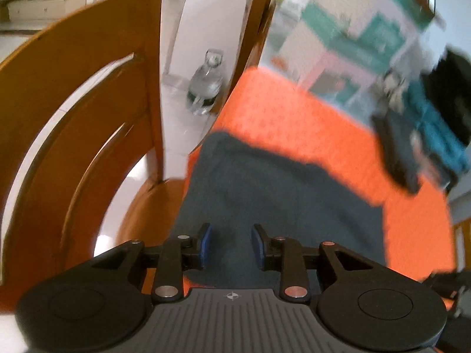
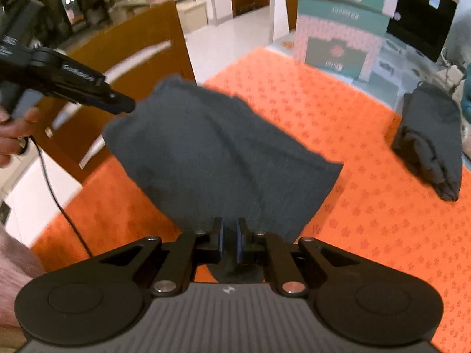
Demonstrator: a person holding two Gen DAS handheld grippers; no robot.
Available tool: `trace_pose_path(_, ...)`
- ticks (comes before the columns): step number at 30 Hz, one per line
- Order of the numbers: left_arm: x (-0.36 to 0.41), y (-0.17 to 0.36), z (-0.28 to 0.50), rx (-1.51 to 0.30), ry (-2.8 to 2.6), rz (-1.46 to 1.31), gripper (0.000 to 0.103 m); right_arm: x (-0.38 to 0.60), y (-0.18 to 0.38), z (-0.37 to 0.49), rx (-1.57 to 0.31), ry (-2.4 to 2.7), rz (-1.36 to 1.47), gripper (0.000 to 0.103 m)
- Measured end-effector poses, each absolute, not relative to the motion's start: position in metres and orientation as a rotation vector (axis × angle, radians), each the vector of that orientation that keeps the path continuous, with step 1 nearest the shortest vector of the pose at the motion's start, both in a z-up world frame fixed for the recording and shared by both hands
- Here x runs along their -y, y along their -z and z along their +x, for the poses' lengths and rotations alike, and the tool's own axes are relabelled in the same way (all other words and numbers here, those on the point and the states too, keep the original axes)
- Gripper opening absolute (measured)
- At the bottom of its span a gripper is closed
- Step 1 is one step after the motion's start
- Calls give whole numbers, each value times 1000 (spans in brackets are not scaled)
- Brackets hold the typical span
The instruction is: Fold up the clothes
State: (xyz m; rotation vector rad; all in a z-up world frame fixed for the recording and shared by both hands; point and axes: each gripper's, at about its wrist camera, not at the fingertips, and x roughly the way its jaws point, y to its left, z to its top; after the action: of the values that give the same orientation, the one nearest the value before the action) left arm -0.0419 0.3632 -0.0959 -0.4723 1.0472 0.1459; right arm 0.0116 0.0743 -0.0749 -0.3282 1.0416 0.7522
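Note:
A dark grey garment (image 2: pixel 212 153) lies partly folded on the orange tablecloth (image 2: pixel 368 229). My right gripper (image 2: pixel 229 239) is shut on the garment's near edge, with cloth pinched between its blue pads and bunched just below them. My left gripper (image 1: pixel 232 244) hovers open over the same garment (image 1: pixel 265 194), and nothing sits between its pads. In the right wrist view the left gripper (image 2: pixel 126 106) points at the garment's far left corner, held by a person's hand (image 2: pixel 11 135). A second dark garment (image 2: pixel 432 147), folded, rests at the right of the table.
A wooden chair (image 1: pixel 73 117) stands against the table's left side. Stacked teal and pink boxes (image 2: pixel 338 29) and a black screen (image 2: pixel 421 14) stand at the back. A water jug (image 1: pixel 206 85) sits on the floor. A black cable (image 2: pixel 53 188) hangs at the left.

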Motion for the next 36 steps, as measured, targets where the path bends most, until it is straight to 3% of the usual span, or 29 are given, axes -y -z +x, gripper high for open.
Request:
trace_pose_path(4,-359,119,-46,-1107,-175,-432,32,-77,101,10,-1074,-752,-340,8)
trace_pose_path(8,-373,113,-52,-1096,-159,-501,33,-82,88,11,-1076,-755,-365,9)
trace_pose_path(10,-383,110,-57,-1097,-164,-559,44,-85,78,6,-1049,-776,-384,11)
trace_pose_path(12,-390,109,-62,-1095,-173,-609,46,-92,68,1,-1018,-810,-405,13)
trace_pose_path(14,-397,107,-68,-1093,-174,-671,48,-103,58,-2,-982,-853,-429,22)
trace_pose_path(21,-412,106,-83,-1073,-190,-837,67,-159,47,-10,-862,-1030,-541,36)
trace_pose_path(24,-415,107,-85,-1067,-207,-862,74,-185,52,-11,-814,-1079,-596,47)
trace_pose_path(31,-424,102,-92,-1024,-218,-947,91,-235,75,-21,-734,-1136,-746,50)
trace_pose_path(36,-427,104,-91,-1029,-219,-1002,93,-251,89,-26,-719,-1132,-805,50)
